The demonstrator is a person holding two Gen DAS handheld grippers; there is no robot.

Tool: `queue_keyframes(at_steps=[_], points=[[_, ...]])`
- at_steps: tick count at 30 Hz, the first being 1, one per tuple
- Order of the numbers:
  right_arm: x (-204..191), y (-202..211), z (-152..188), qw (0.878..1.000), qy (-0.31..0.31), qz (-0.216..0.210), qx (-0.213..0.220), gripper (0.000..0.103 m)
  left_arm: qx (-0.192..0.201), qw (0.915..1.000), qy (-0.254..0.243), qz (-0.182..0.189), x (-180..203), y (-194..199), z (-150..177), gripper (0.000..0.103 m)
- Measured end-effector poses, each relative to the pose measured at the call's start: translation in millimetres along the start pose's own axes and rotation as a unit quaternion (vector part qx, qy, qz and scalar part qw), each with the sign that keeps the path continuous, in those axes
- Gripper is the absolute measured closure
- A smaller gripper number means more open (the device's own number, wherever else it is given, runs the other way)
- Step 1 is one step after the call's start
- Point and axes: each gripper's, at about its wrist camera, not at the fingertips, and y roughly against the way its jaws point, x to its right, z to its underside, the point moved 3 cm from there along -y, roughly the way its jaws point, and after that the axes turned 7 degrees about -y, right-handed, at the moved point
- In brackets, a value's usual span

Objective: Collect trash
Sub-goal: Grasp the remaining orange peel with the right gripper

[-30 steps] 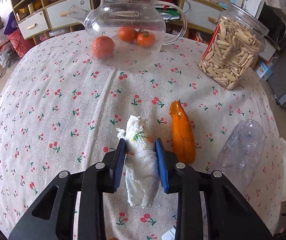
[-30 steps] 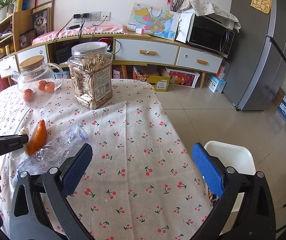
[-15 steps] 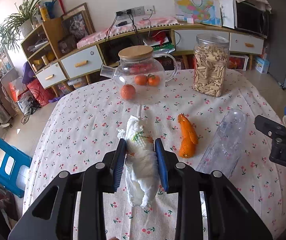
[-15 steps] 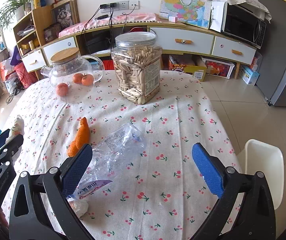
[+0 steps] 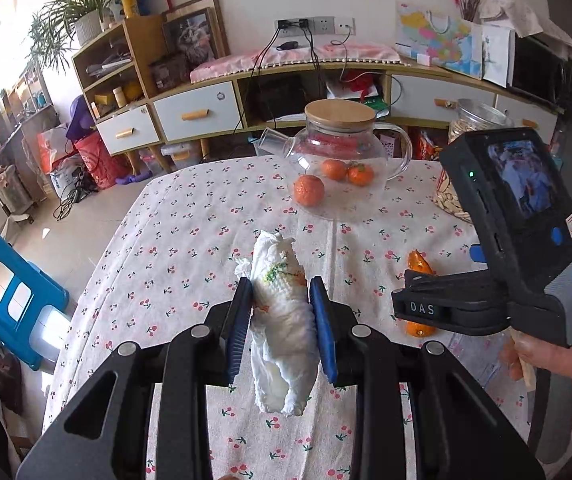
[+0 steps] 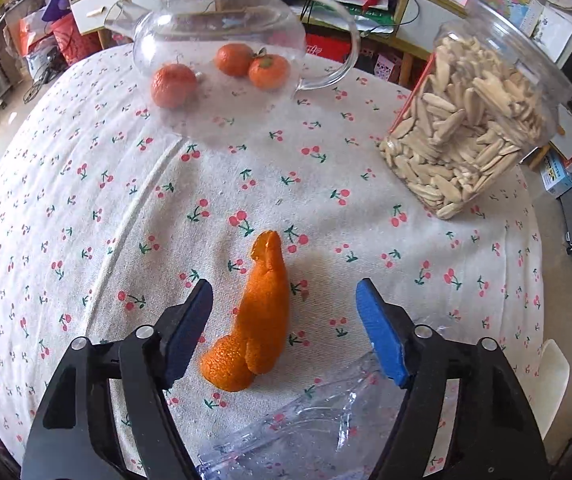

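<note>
Trash on the desk [image 6: 86,208] came in three pieces: crumpled tissue [image 5: 282,320], orange peel [image 6: 262,316], crushed clear bottle [image 6: 305,432].

Nearest, the left tongs [image 5: 282,328] were clamped on the tissue wad, blue pads pressing both flanks, the wad lifted clear of the cloth and sagging out below the grip. Soft, fibrous, easily compressed; a faint green and orange print showed on one fold. Judged secure as held, though a loose tail might snag.

Right tongs [image 6: 286,328] stood wide apart over the peel, gripping nothing. The peel lay between the pads, nearer the left one, its long axis running away from the camera. To take it well: come down square, centre it between the pads, and close across the narrow width at the thicker, pebbled near end. The far end tapered to a curled, smoother tip that looked likely to slip or tear. The peel looked limp, so a firm, low pinch seemed wise.

The bottle lay just near-right of the peel, under the right pad; thin, glossy, creased plastic. Risk judged: the right pad catching it on closing.

Farther off stood a glass teapot [image 6: 222,32] with a bamboo lid, three mandarins [image 6: 174,84] around it, and right of them a clear jar of pale seeds [image 6: 473,120].
</note>
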Motion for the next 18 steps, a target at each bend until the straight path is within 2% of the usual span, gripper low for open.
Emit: queue_keyframes(at_steps=[1, 2, 3, 4, 6, 18], points=[[-3.9, -6.3, 2.0, 1.0, 0.006, -0.002, -0.012, 0.052, 0.0, 1.0, 0.003, 0.001, -2.8, 0.1, -0.3, 0.073], [-6.7, -10.9, 4.4, 1.0, 0.009, -0.003, -0.02, 0.059, -0.001, 1.0, 0.006, 0.001, -5.1, -0.5, -0.7, 0.073], [-8.4, -10.0, 5.6, 1.0, 0.009, -0.009, -0.013, 0.066, -0.002, 1.0, 0.009, 0.002, -6.9, -0.9, -0.8, 0.073], [-9.5, -8.4, 6.4, 1.0, 0.007, -0.013, -0.009, 0.079, -0.003, 0.9999, 0.012, 0.004, -8.6, -1.2, -0.4, 0.073], [-11.2, -5.2, 8.2, 1.0, 0.005, -0.02, -0.007, 0.087, -0.005, 0.9998, 0.018, 0.008, -11.2, -1.9, -0.2, 0.073], [6.7, 69.5, 13.4, 0.992, -0.035, -0.06, 0.104, 0.09, 0.009, 0.9995, 0.029, 0.008, -16.4, 7.0, -4.4, 0.073]])
